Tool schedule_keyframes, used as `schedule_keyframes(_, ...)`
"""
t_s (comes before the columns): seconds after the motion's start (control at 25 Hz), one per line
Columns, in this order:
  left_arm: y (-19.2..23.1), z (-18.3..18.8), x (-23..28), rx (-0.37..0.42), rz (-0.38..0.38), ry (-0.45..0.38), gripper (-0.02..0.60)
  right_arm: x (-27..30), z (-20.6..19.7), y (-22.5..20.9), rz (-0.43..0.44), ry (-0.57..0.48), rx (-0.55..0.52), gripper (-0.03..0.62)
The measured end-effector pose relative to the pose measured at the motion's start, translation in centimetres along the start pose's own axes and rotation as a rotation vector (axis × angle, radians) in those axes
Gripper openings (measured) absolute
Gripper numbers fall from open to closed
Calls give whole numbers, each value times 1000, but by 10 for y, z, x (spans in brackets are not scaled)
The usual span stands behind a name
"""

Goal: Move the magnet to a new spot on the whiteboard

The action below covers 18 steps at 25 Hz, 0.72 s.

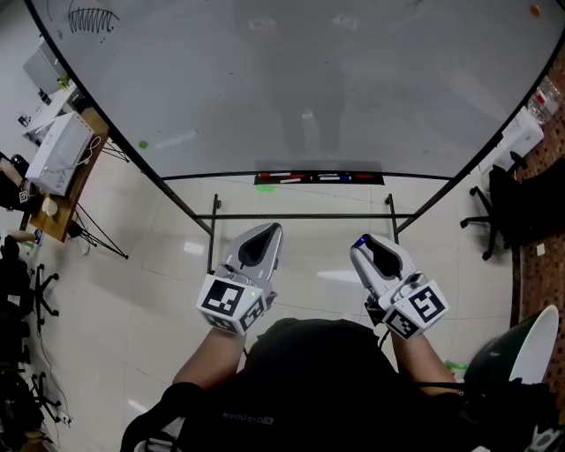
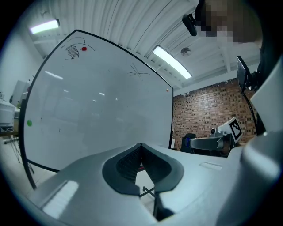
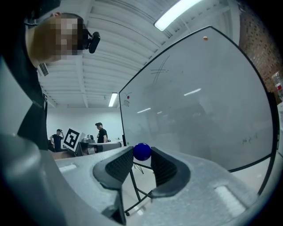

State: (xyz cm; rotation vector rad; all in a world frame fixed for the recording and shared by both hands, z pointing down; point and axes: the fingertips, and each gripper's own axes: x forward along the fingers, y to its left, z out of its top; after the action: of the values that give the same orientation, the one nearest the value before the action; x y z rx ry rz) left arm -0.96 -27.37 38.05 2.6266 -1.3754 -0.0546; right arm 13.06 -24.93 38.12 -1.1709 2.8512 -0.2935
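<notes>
Blue magnet (image 3: 142, 151) in right hand-held gripper (image 1: 363, 244)

The whiteboard (image 1: 309, 88) runs past the head view's top edge, which also cuts off its scribble (image 1: 91, 18). The items (image 1: 320, 177) on its tray (image 1: 261, 180) are too small to tell apart. There the magnet (image 1: 359, 240) shows only as a blue speck at the right gripper (image 1: 365, 244) (the jaw tips hide the rest). The orange dot (image 1: 534, 10) is too small to identify.
</notes>
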Motion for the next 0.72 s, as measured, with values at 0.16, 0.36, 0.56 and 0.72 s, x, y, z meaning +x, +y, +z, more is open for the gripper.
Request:
schedule_keyframes(0.16, -10, -2, 3, 2, -4, -3, 15, -5, 4, -3, 9, -5, -19, 112)
schedule_keyframes(0.36, -17, -6, 0, -6, 2, 3, 15, -10, 2, -2, 19, 6, -32, 112)
schedule_keyframes(0.56, -21, -6, 0, 5, 1, 0, 15, -12, 2, -2, 21, -6, -23, 112)
schedule_keyframes(0.72, -25, -2, -4, -5, -22, -41, 15, -12, 0, -1, 19, -5, -20, 112)
